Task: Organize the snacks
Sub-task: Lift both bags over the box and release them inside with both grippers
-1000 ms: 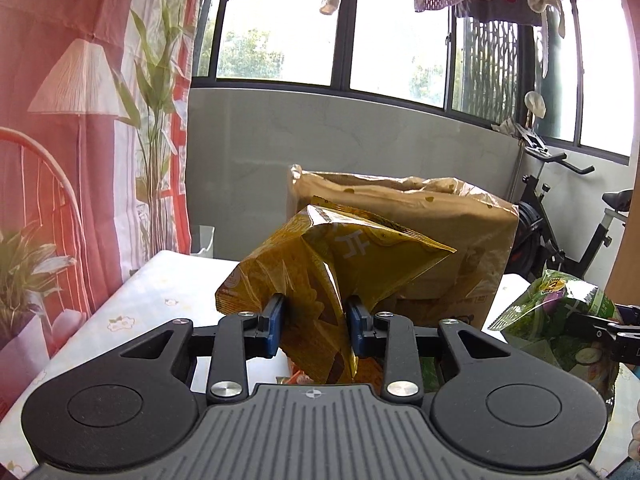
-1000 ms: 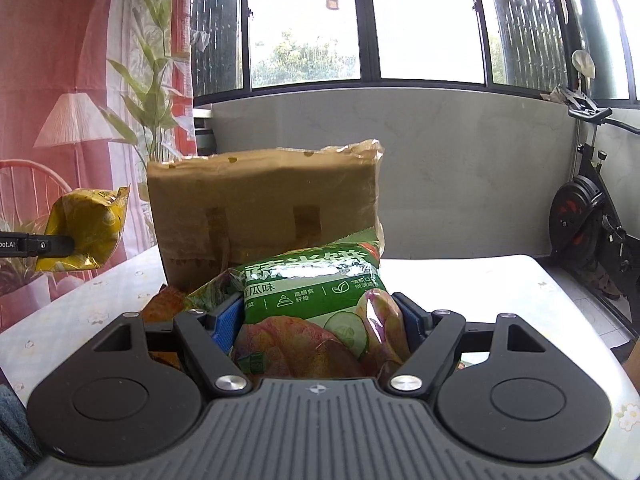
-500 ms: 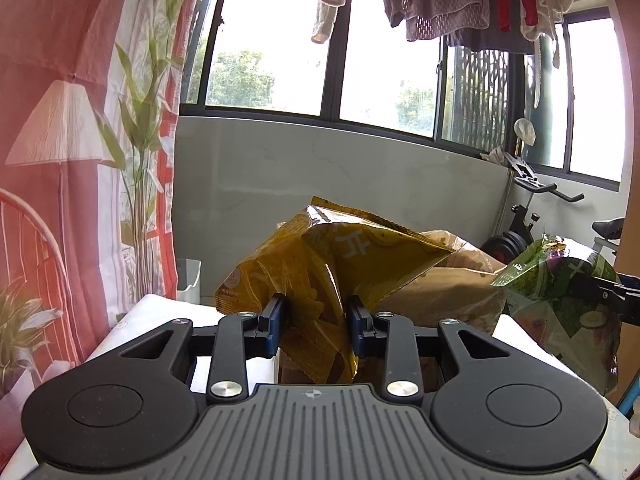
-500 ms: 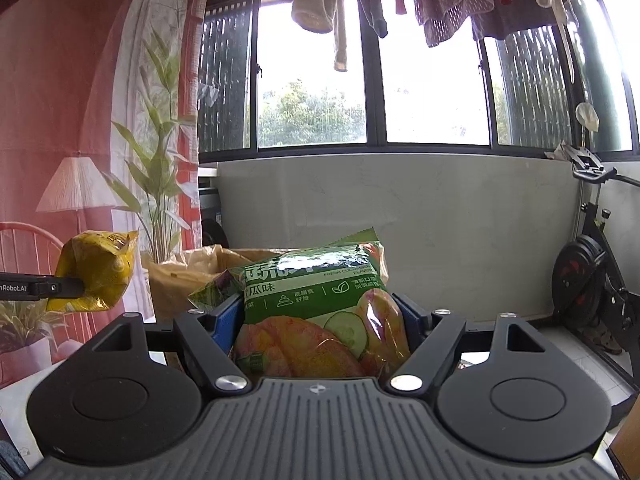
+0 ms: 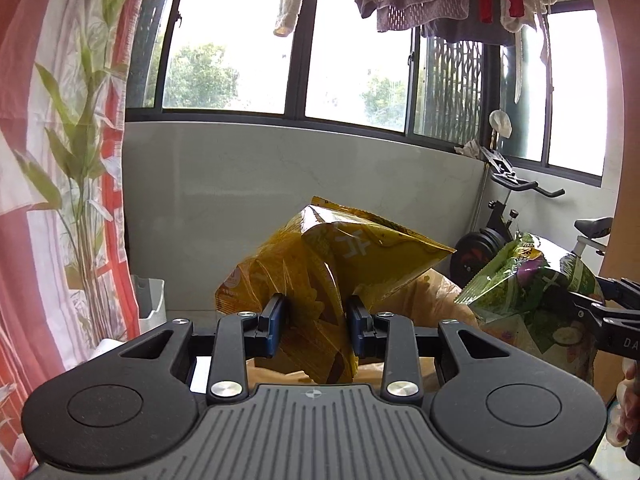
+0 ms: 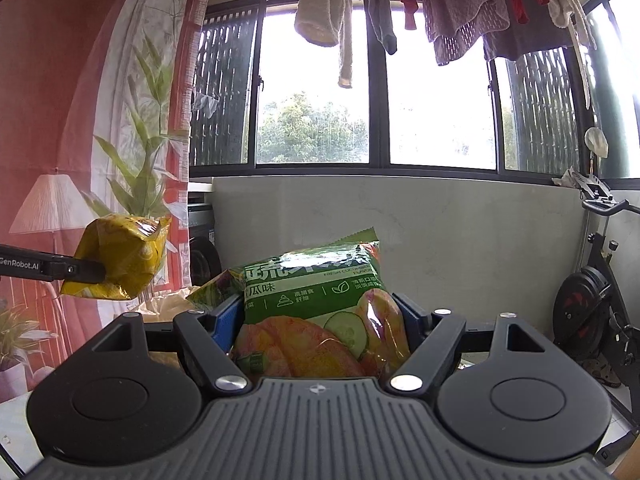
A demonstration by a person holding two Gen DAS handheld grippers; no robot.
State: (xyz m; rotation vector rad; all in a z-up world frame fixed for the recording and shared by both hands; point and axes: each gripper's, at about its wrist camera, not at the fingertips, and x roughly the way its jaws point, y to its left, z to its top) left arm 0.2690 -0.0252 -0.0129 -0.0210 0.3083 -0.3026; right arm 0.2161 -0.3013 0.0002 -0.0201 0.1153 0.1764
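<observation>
A crinkled yellow snack bag hangs in the air with my left gripper shut on its lower part. Just behind and below it is the top of a brown carton. My right gripper is shut on a green cucumber-flavour snack bag, whose width fills the jaws. In the left wrist view that green bag floats at the right, level with the yellow one. In the right wrist view the yellow bag shows at the left, pinched by the left gripper, with the carton low between the two.
An exercise bike stands at the right by the grey wall. A white bin sits on the floor by the red curtain. A corner of the white table shows low at the left. Laundry hangs overhead. A hand is at the right edge.
Both grippers have risen with their bags still gripped. The brown carton has sunk from filling the middle to a low strip, and the tabletop has mostly dropped out of view.
</observation>
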